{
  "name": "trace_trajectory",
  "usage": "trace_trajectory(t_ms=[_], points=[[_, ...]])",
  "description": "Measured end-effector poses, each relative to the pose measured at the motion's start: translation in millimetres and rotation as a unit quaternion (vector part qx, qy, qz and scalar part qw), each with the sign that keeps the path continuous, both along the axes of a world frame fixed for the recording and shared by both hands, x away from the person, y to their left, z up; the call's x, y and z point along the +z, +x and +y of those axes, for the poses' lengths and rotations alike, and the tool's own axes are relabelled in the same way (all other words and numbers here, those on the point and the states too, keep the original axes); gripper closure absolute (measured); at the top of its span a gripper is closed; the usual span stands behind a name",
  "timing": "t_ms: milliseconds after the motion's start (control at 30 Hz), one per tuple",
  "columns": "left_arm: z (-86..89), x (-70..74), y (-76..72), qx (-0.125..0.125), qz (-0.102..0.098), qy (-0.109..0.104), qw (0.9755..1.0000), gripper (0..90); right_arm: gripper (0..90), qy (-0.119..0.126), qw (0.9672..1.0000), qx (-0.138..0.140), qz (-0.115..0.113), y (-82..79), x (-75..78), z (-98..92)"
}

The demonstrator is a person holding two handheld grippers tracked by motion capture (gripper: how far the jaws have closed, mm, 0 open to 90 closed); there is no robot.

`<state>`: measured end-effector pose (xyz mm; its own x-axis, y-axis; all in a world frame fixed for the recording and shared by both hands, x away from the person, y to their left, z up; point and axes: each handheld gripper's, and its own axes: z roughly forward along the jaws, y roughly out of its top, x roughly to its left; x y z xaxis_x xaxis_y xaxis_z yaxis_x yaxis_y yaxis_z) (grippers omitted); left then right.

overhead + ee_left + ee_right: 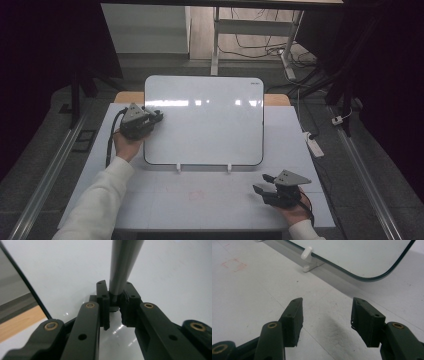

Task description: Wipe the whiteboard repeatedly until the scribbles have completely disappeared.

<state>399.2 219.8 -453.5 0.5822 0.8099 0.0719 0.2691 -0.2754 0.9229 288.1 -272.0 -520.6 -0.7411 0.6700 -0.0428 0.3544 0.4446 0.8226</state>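
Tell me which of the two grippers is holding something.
The left gripper, up at the whiteboard's left edge. Its jaws are shut on a dark pen, while the right gripper rests open over the table, holding nothing.

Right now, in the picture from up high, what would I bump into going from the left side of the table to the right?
Left gripper at the board's left edge → whiteboard propped on the table → right gripper, open, near the table's right front corner.
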Motion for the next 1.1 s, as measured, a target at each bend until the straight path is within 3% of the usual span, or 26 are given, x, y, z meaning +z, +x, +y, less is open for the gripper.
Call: trace_trajectory(t_ms=[200, 333, 500, 667, 833, 1033, 1100], points=[[2.6, -9.8, -16.3, -0.015, 0.012, 0.026, 0.9995, 77.7, 43.4, 0.001, 1.0, 0.001, -0.001, -0.4, 0.5, -0.1], [8.1, -21.0, -27.4, -0.026, 0.025, 0.014, 0.9993, 77.7, 43.4, 0.003, 1.0, 0.0, -0.002, -0.5, 1.5, 0.0], [8.0, -17.9, -25.7, -0.022, 0.018, 0.025, 0.9993, 77.7, 43.3, 0.0, 1.0, 0.001, -0.003, -1.4, 1.5, 2.5], [18.6, -16.2, -21.2, -0.006, 0.02, -0.003, 0.9998, 77.7, 43.3, 0.001, 1.0, 0.0, -0.002, -1.0, 1.1, 1.2], [10.9, -20.9, -29.4, -0.021, 0.031, 0.013, 0.9992, 77.7, 43.3, 0.002, 1.0, 0.002, -0.001, -0.8, 0.9, 1.2], [-3.1, -23.2, -36.5, -0.048, 0.05, 0.009, 0.9976, 77.7, 43.5, 0.004, 0.9999, 0.005, -0.015, -3.5, 3.8, 5.1], [-9.0, -19.3, -39.5, -0.062, 0.052, -0.006, 0.9967, 77.7, 43.6, 0.007, 0.9997, 0.005, -0.023, -4.8, 6.3, 6.6]])
